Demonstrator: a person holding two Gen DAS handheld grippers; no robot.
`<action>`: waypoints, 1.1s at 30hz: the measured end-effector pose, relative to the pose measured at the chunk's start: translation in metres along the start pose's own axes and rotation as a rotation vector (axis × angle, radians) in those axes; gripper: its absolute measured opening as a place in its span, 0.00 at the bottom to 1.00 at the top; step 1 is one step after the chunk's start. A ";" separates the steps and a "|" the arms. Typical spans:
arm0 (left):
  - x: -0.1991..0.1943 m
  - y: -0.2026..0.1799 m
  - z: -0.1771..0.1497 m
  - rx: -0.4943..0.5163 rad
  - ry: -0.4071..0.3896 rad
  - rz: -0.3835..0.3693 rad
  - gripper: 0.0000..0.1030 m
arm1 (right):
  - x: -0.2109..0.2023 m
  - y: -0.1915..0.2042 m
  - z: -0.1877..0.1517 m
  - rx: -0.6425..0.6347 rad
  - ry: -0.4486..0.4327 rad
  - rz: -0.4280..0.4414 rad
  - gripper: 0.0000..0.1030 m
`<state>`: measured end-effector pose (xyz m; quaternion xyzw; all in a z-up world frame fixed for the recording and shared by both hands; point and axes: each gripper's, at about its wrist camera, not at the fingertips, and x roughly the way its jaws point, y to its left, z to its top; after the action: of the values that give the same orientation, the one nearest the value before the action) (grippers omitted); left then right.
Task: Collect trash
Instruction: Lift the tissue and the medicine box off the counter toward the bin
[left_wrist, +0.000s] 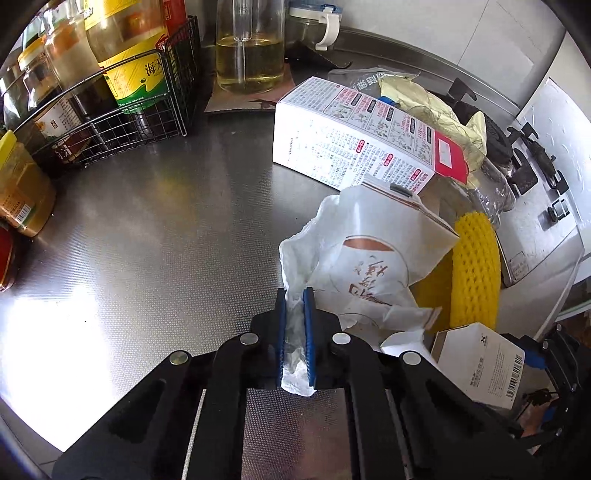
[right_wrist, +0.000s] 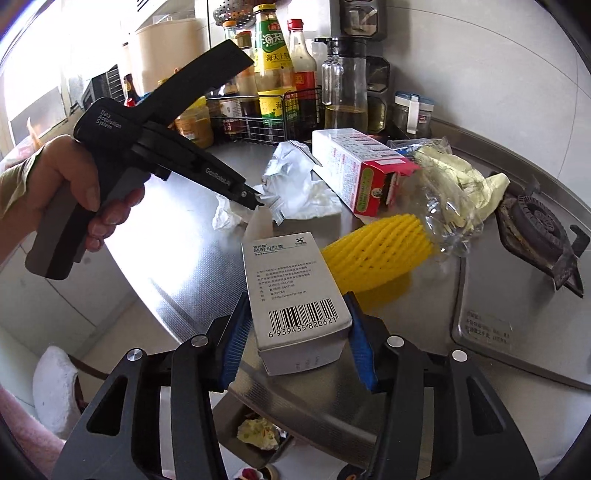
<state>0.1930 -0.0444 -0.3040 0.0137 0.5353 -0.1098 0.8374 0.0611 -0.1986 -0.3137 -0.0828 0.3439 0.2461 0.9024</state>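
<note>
My left gripper (left_wrist: 294, 295) is shut on a crumpled white tissue (left_wrist: 299, 254) that lies on the steel counter beside a torn white paper bag (left_wrist: 373, 258). My right gripper (right_wrist: 295, 325) is shut on a small grey medicine box (right_wrist: 291, 288) with a barcode, held above the counter's front edge. The box also shows in the left wrist view (left_wrist: 480, 362). Other trash lies behind: a white and red carton (left_wrist: 354, 136), a yellow foam net (right_wrist: 376, 254), a crushed clear plastic bottle (right_wrist: 447, 206) and pale yellow wrappers (right_wrist: 461, 166). The left gripper (right_wrist: 264, 201) shows in the right wrist view, at the tissue (right_wrist: 229, 216).
A wire rack of sauce bottles (left_wrist: 122, 107) and an oil jar (left_wrist: 251, 48) stand at the back. A gas hob (right_wrist: 535, 229) is at the right. An open bin with scraps (right_wrist: 258, 432) sits below the counter edge. A yellow-lidded jar (left_wrist: 18, 188) stands at the left.
</note>
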 end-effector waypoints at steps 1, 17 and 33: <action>-0.002 0.000 -0.001 0.000 -0.003 -0.003 0.07 | -0.002 -0.002 -0.003 0.010 0.000 -0.013 0.49; -0.097 -0.009 -0.023 0.010 -0.219 0.076 0.02 | -0.049 0.013 -0.001 0.073 -0.086 -0.042 0.49; -0.162 -0.020 -0.117 -0.007 -0.230 0.142 0.02 | -0.104 0.064 -0.029 0.080 -0.126 -0.050 0.49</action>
<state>0.0193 -0.0199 -0.2058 0.0361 0.4338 -0.0490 0.8989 -0.0547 -0.1924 -0.2661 -0.0395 0.2937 0.2144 0.9307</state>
